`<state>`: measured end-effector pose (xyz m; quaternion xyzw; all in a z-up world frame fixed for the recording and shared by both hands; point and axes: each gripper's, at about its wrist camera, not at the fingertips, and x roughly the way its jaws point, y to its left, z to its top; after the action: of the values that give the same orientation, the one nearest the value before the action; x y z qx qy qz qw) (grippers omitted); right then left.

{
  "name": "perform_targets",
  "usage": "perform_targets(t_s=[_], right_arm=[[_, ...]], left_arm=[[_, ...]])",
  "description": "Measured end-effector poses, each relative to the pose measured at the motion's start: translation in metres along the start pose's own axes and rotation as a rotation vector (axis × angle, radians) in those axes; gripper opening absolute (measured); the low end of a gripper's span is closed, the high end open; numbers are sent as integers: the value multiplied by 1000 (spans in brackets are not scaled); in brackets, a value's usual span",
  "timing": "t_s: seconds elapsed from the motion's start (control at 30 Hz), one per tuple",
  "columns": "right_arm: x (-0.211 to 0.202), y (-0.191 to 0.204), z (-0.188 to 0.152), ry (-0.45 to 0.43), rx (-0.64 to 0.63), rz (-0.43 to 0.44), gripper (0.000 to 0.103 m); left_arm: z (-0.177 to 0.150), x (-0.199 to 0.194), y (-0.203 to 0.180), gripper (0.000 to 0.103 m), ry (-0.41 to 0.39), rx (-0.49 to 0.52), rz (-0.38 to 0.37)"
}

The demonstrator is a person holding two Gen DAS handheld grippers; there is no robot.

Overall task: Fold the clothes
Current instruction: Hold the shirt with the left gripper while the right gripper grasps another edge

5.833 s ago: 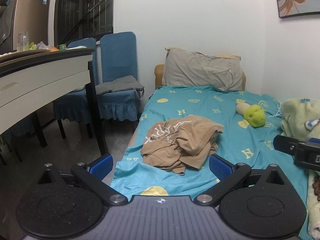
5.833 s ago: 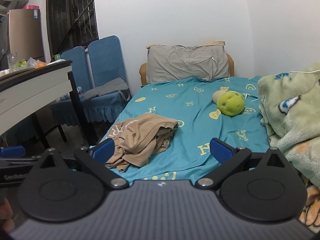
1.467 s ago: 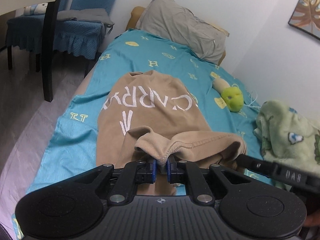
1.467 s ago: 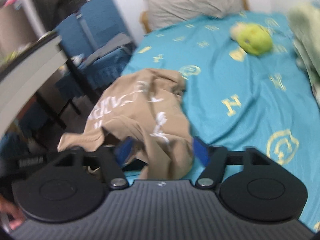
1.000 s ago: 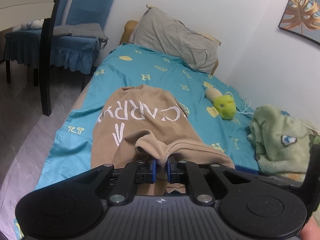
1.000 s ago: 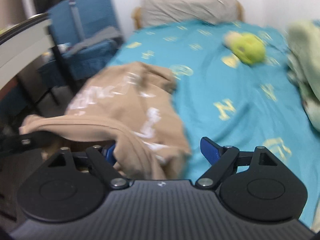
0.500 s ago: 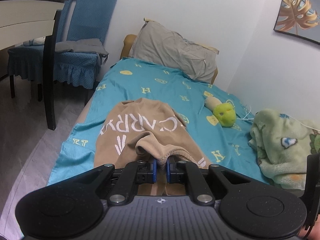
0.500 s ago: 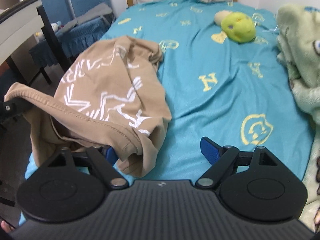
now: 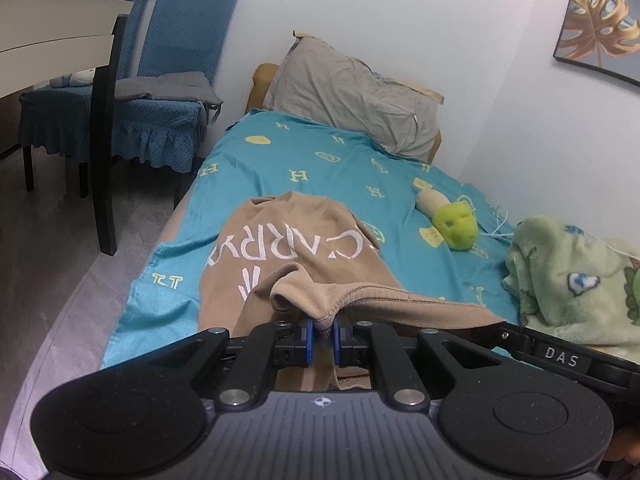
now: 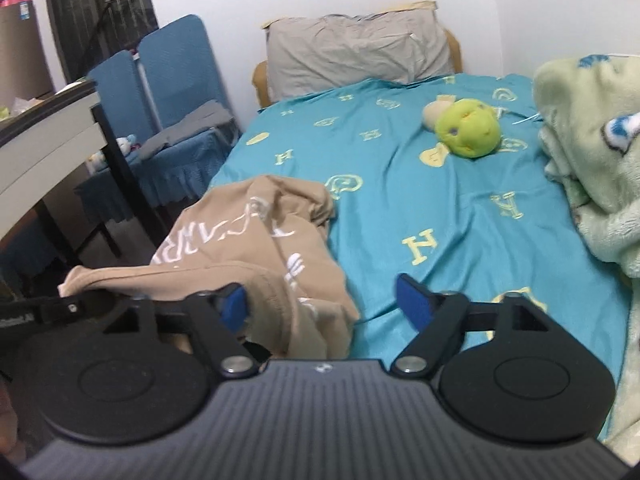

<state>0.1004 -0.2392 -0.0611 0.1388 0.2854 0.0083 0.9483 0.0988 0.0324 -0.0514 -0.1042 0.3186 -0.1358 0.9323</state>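
Where the tan shirt drapes toward me off the near left part of the bed, its lower half drops behind my left gripper and I cannot see how it hangs. That gripper's blue pads are pressed together on a bunched fold of the hem. From the left wrist view the white lettering reads clearly; in the right wrist view the shirt is blurred and the print is hard to make out. The right gripper stands spread wide, its left pad just beside the hem, pinching nothing. Only the right view shows the hem stretched leftward to the other tool. Farther off lie a green plush toy, a pale green blanket cut off at the right edge, and a grey pillow. Only the left view catches the leaf picture on the wall.
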Motion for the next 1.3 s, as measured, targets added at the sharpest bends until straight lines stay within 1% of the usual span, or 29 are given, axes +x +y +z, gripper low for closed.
perform_targets(t_s=[0.03,0.07,0.13,0.2,0.27,0.37,0.6,0.67,0.77,0.83,0.9,0.97,1.03,1.07,1.1,1.3], right_arm=[[1,0,0,5,4,14,58],[2,-1,0,10,7,29,53],[3,0,2,15,14,74,31],[1,2,2,13,13,115,22],[-3,7,3,-1,4,144,17],[-6,11,4,-19,-6,172,17],[-7,10,5,-14,13,197,16],[-7,10,6,-12,21,205,16],[-7,12,5,-9,19,212,16],[-7,12,5,-6,17,217,16],[-7,12,5,-4,23,224,16],[-7,11,6,1,28,231,16],[-7,11,6,5,34,239,16],[-7,11,6,8,37,244,16],[-7,10,6,10,41,249,16],[-5,0,9,23,102,268,16]], left_arm=[[0,1,0,10,3,2,0],[-1,1,-1,10,5,3,-1],[-1,2,-1,10,8,6,1],[-2,3,-1,10,10,9,11],[-2,3,0,10,13,7,17],[-2,4,0,10,19,6,23],[-2,6,0,11,38,13,32],[-2,6,0,15,45,17,48],[2,-1,7,35,47,13,97],[5,-7,12,61,47,9,131],[8,-20,21,66,26,9,155],[11,-34,21,69,-1,64,130],[11,-46,9,79,-51,152,79],[11,-51,2,82,-78,199,52],[8,-49,-4,84,-95,238,63],[-16,-9,-35,84,-164,446,267]])
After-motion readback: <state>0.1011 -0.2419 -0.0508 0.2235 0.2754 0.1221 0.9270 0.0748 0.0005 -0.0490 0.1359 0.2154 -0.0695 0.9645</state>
